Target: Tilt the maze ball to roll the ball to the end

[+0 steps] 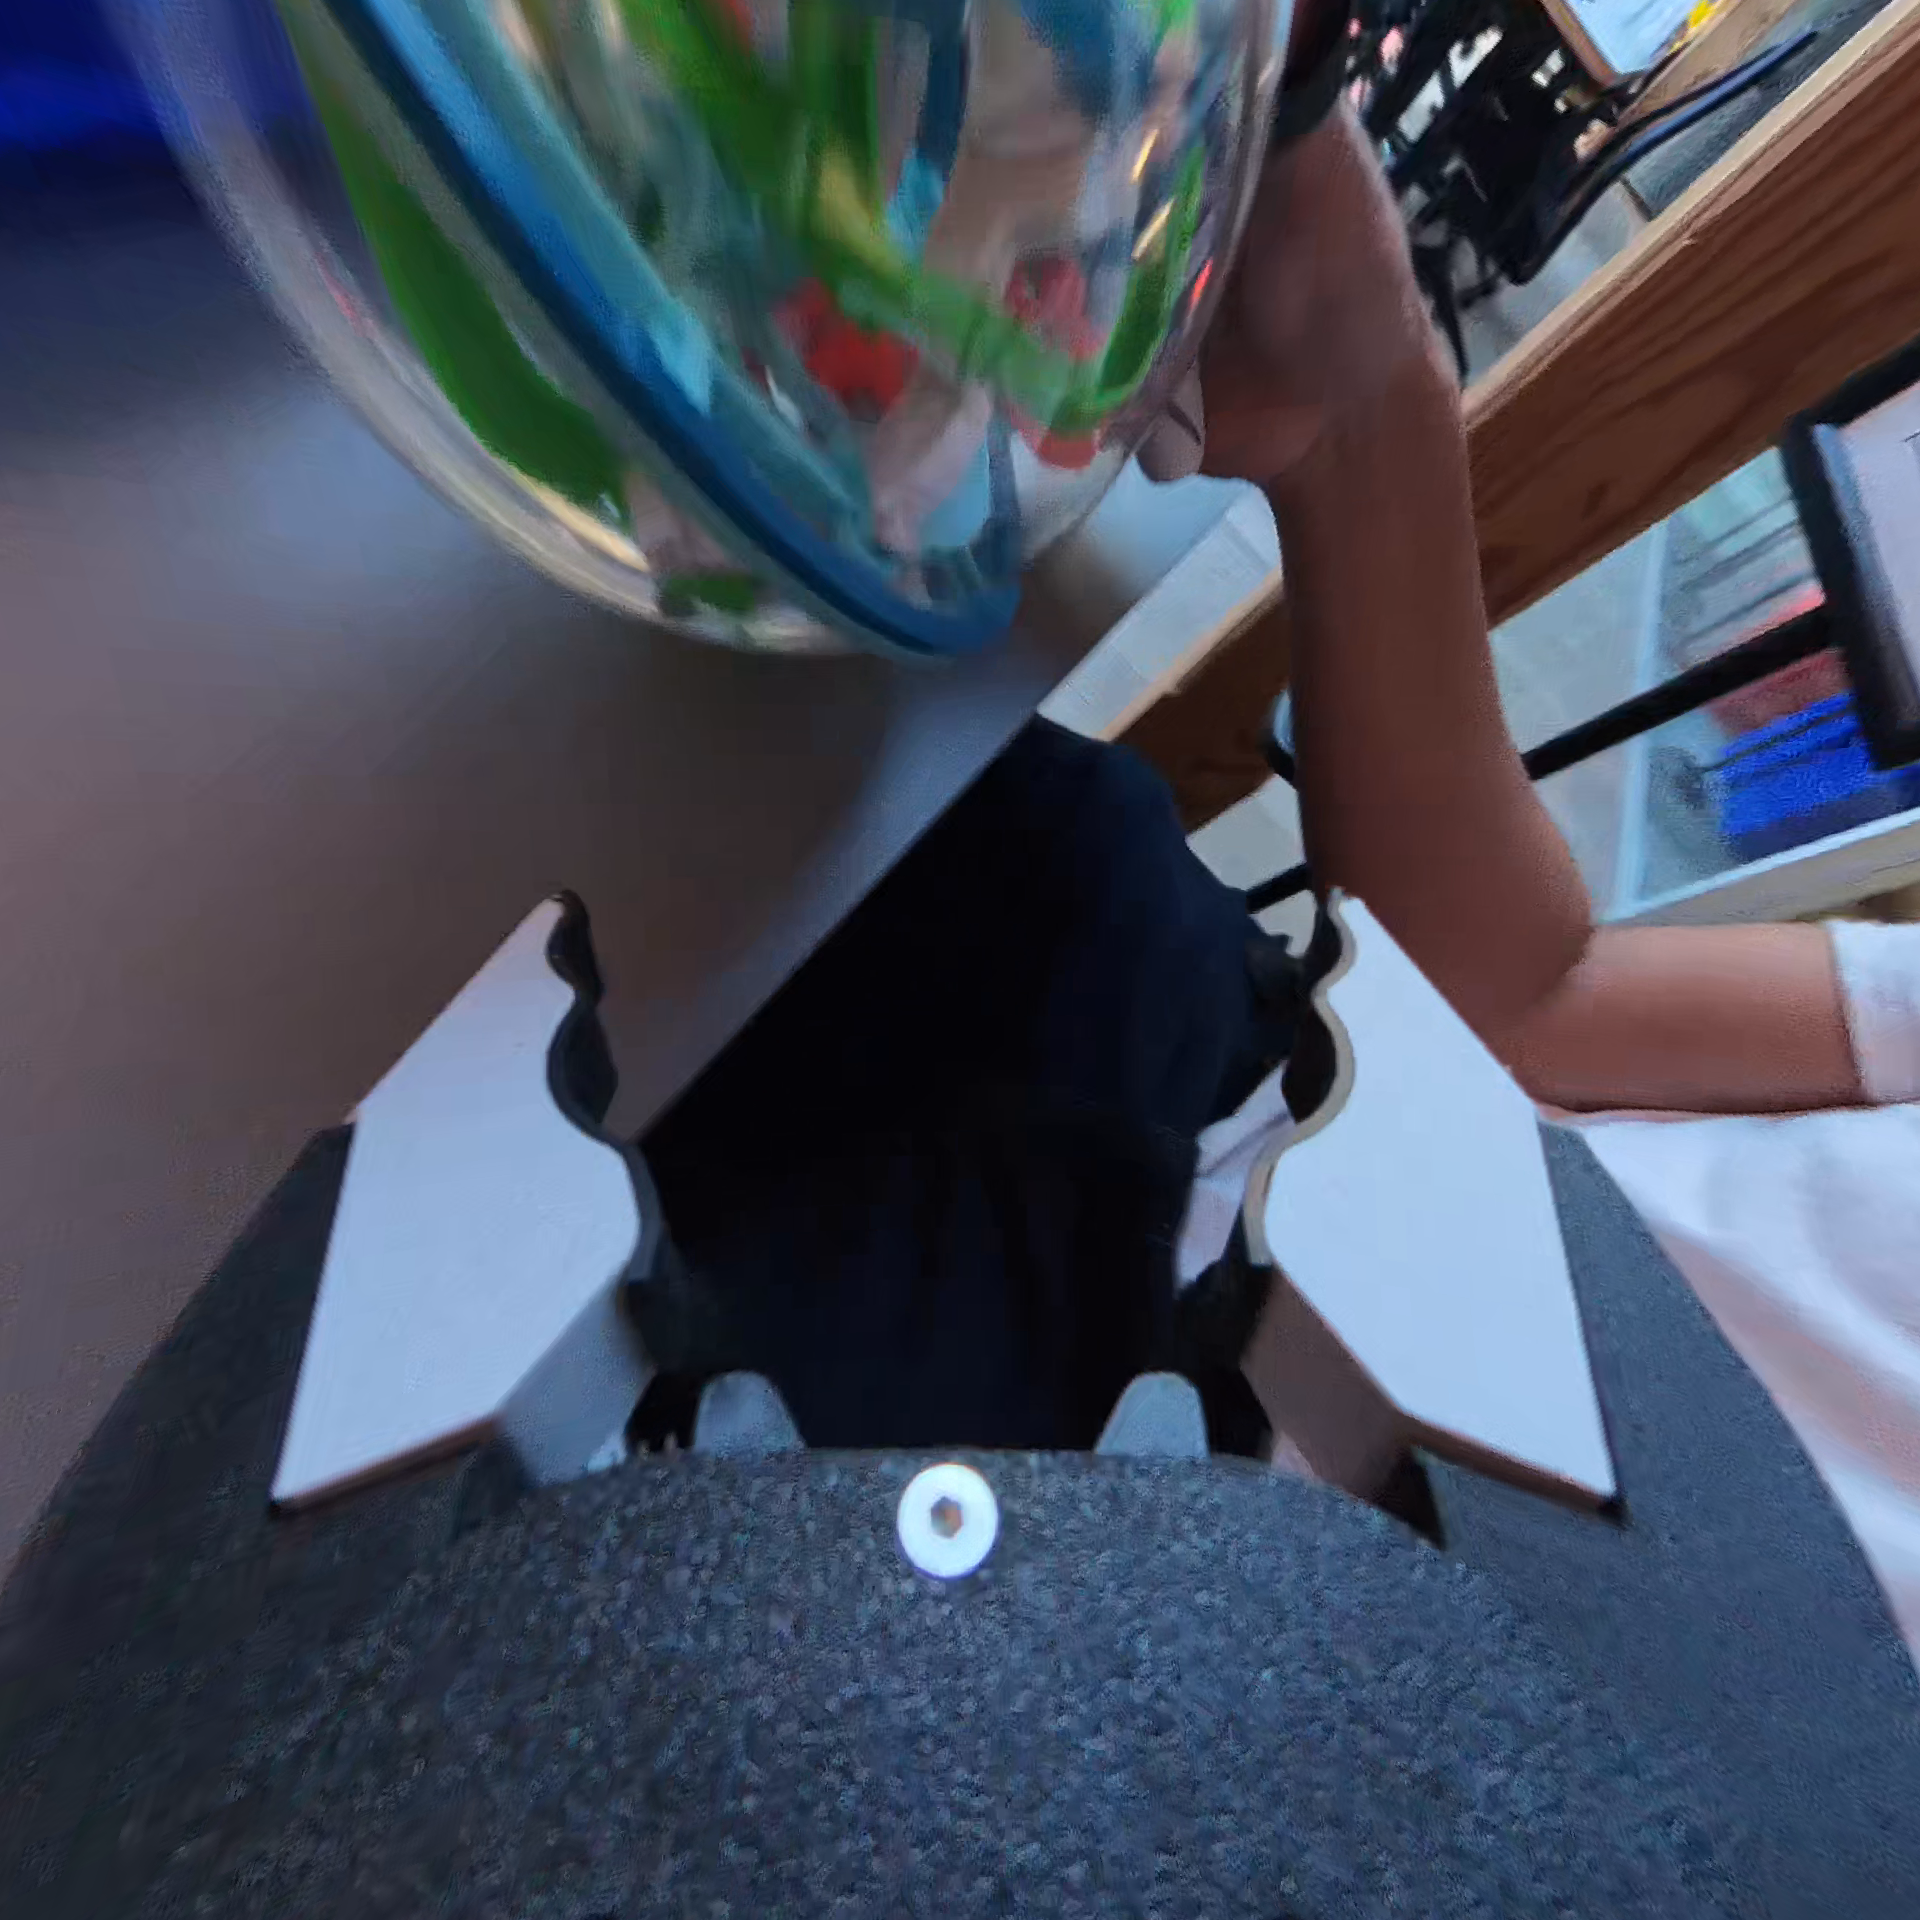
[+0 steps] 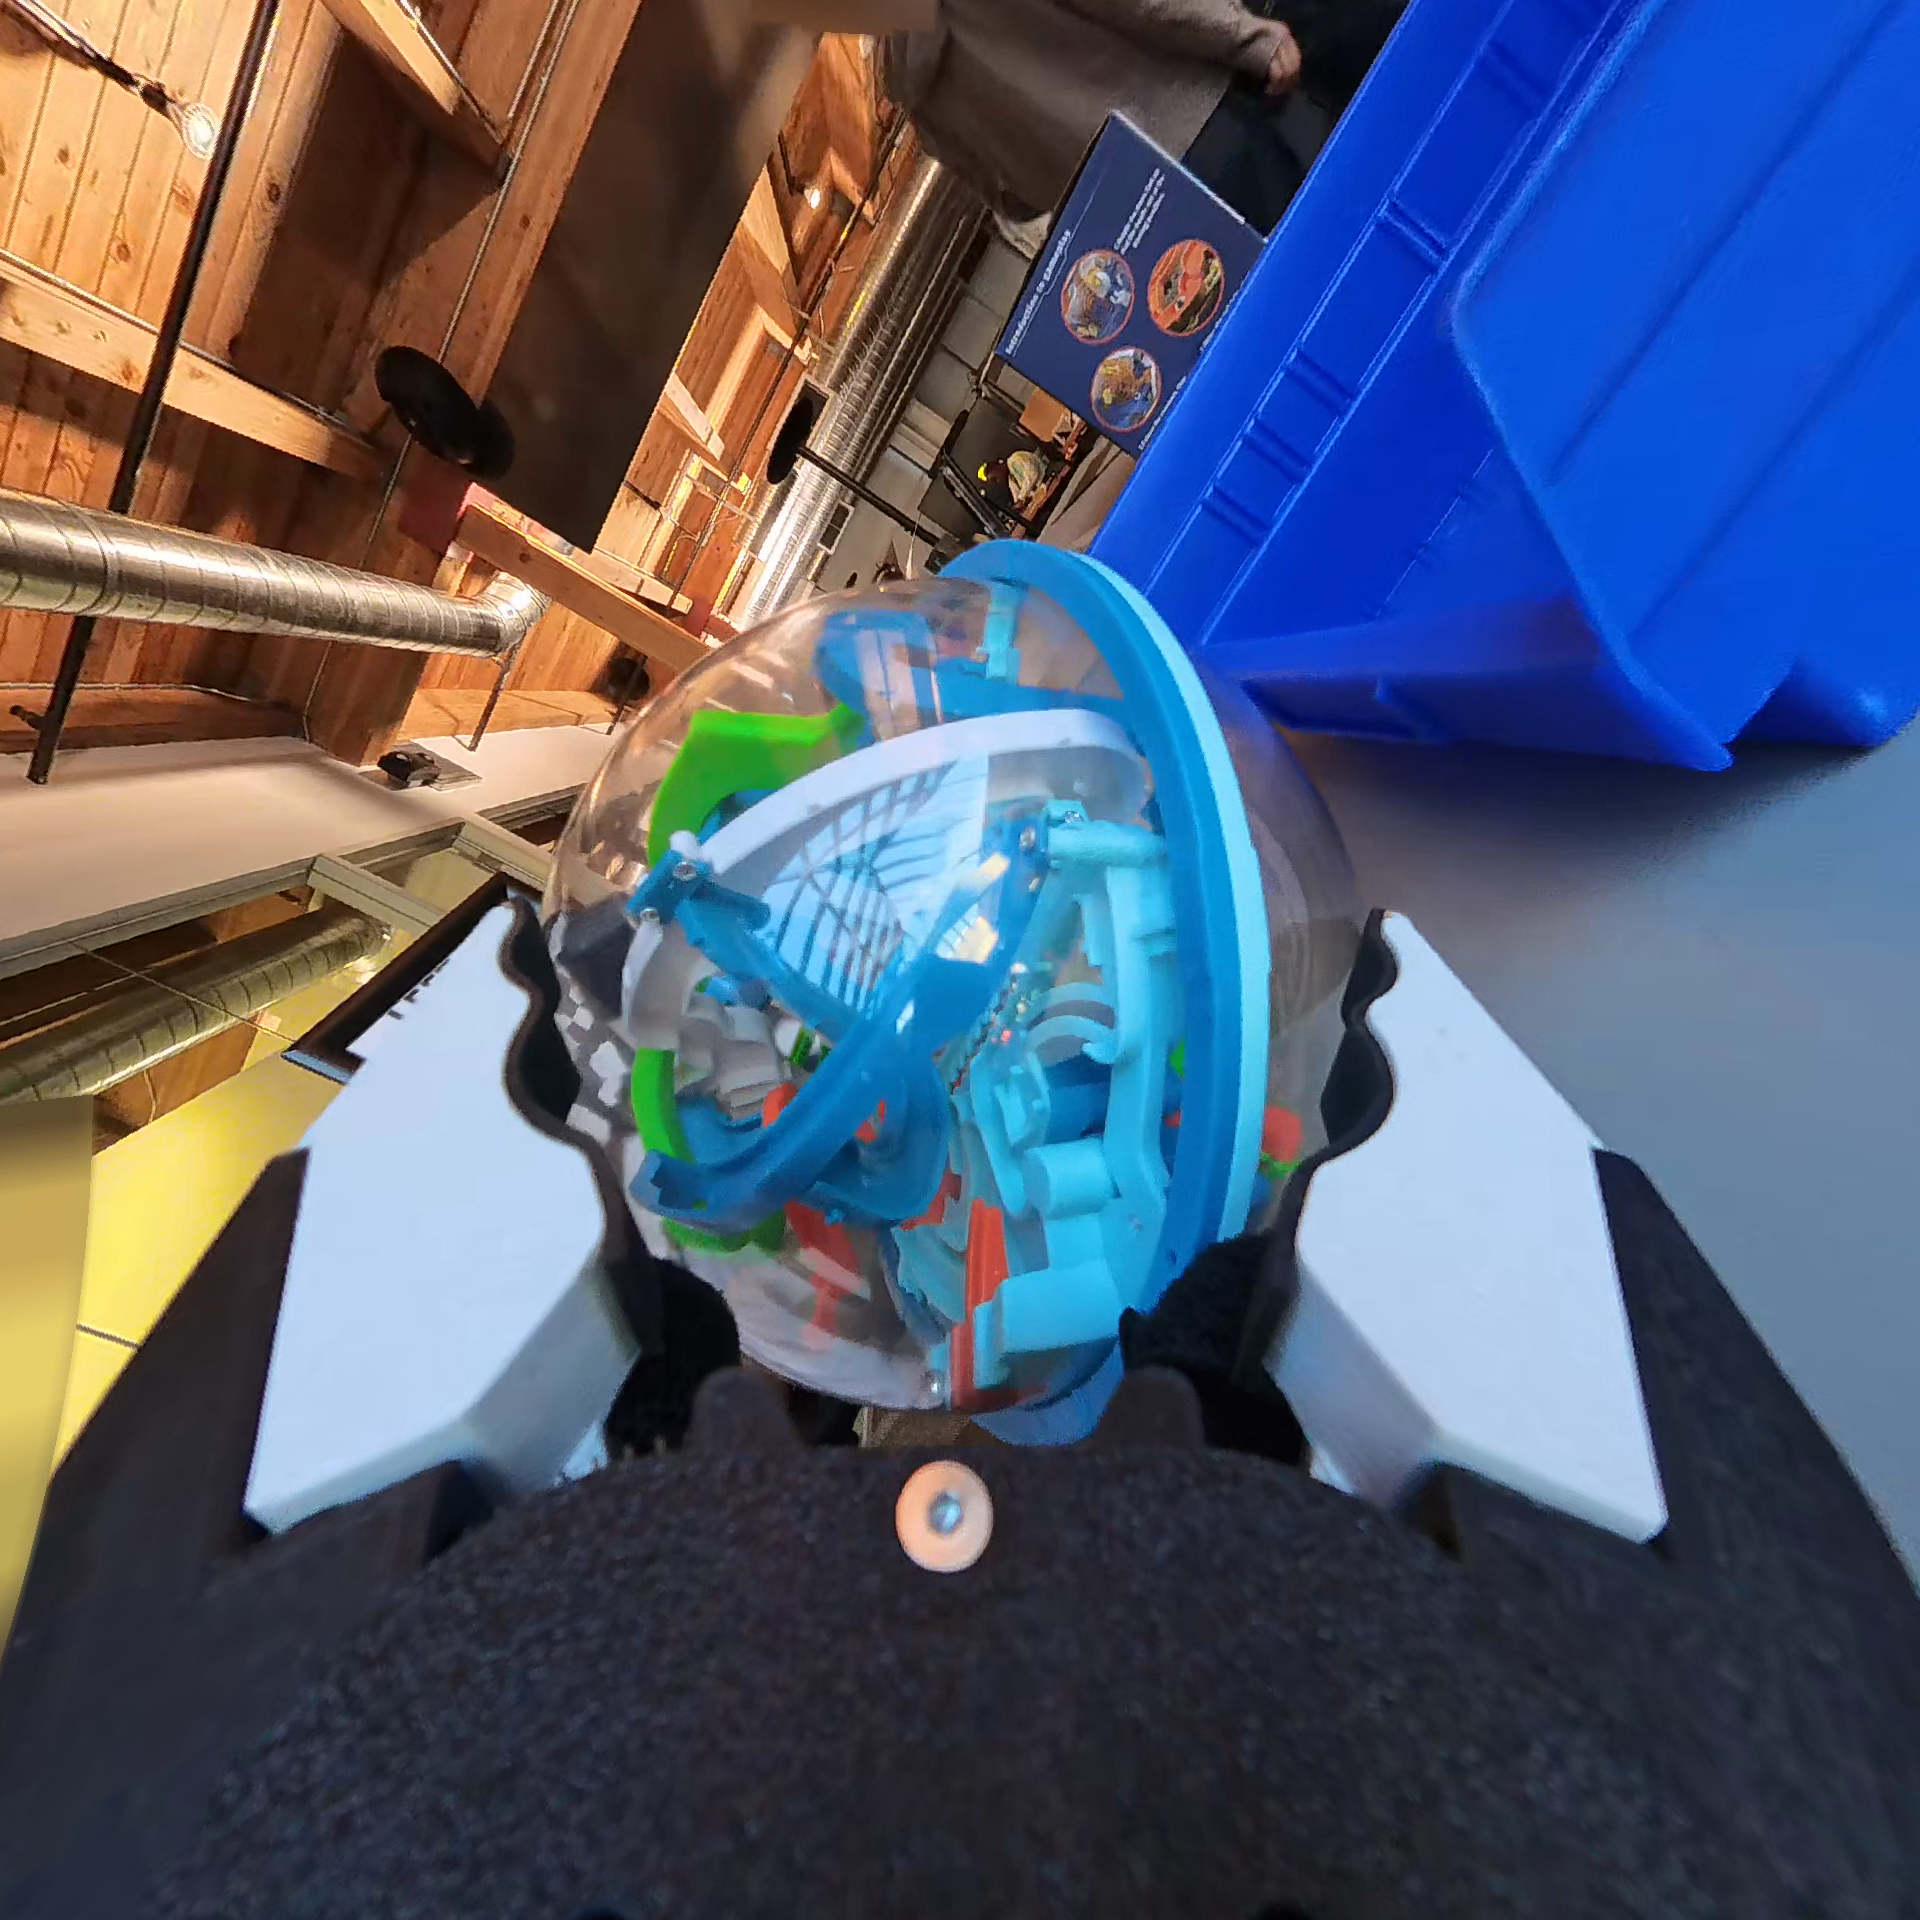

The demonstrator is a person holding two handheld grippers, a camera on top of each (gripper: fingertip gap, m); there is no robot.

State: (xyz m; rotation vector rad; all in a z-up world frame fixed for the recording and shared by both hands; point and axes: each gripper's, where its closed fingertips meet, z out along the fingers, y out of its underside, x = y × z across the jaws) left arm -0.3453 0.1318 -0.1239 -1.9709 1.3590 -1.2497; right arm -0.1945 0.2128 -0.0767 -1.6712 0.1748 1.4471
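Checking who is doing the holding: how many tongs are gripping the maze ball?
1. The right tongs clamp the maze ball on both sides; the left tongs are open and empty, below it.

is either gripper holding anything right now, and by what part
The right gripper clamps the maze ball by its clear shell, one finger on each side. The left gripper holds nothing.
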